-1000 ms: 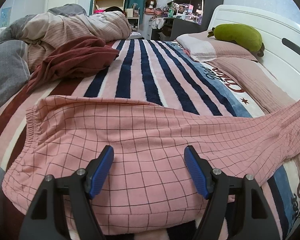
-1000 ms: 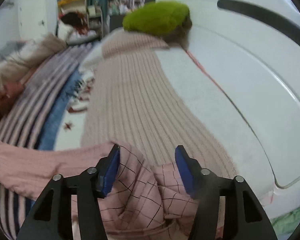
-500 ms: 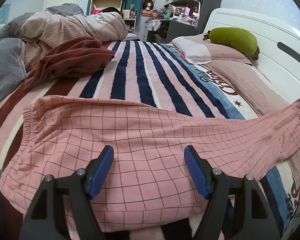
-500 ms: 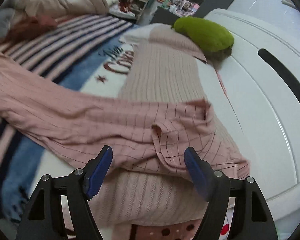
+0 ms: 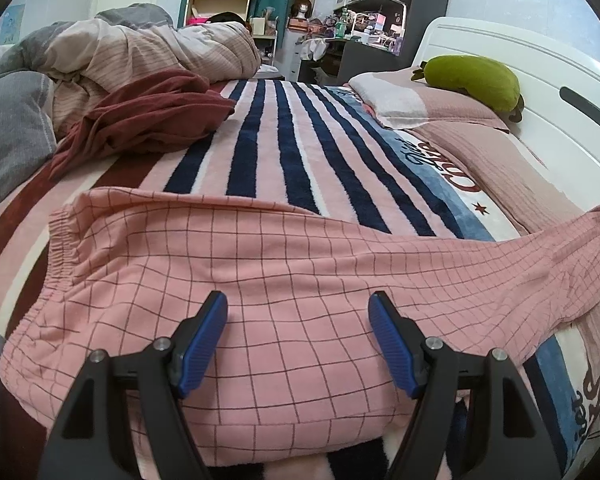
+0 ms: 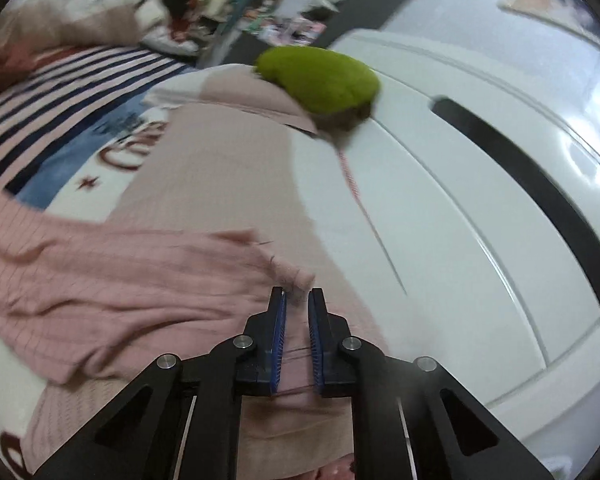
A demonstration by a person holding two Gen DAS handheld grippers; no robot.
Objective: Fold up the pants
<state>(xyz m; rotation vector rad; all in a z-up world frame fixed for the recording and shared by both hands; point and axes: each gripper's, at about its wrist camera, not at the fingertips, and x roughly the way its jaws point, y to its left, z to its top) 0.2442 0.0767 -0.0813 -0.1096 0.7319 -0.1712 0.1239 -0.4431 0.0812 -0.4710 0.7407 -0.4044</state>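
Note:
Pink checked pants (image 5: 260, 264) lie across the striped blanket (image 5: 284, 140), elastic waistband at the left, legs running off to the right. My left gripper (image 5: 297, 304) hovers open over the seat of the pants, its blue pads apart and clear of the cloth. In the blurred right wrist view the leg end of the pants (image 6: 120, 280) lies on a pink ribbed pillow (image 6: 228, 168). There my right gripper (image 6: 297, 294) is shut on the leg's hem, a tuft of pink cloth sticking out beyond its fingertips.
A green plush toy (image 5: 474, 76) rests on the pillows against the white headboard (image 6: 480, 200) at the right. A maroon garment (image 5: 148, 116) and a crumpled duvet (image 5: 140, 52) are heaped at the back left. Shelves and a desk stand beyond the bed.
My right gripper swung and rolled over the leg end, then its jaws went from wide open to shut on the hem. The left gripper stayed put and open.

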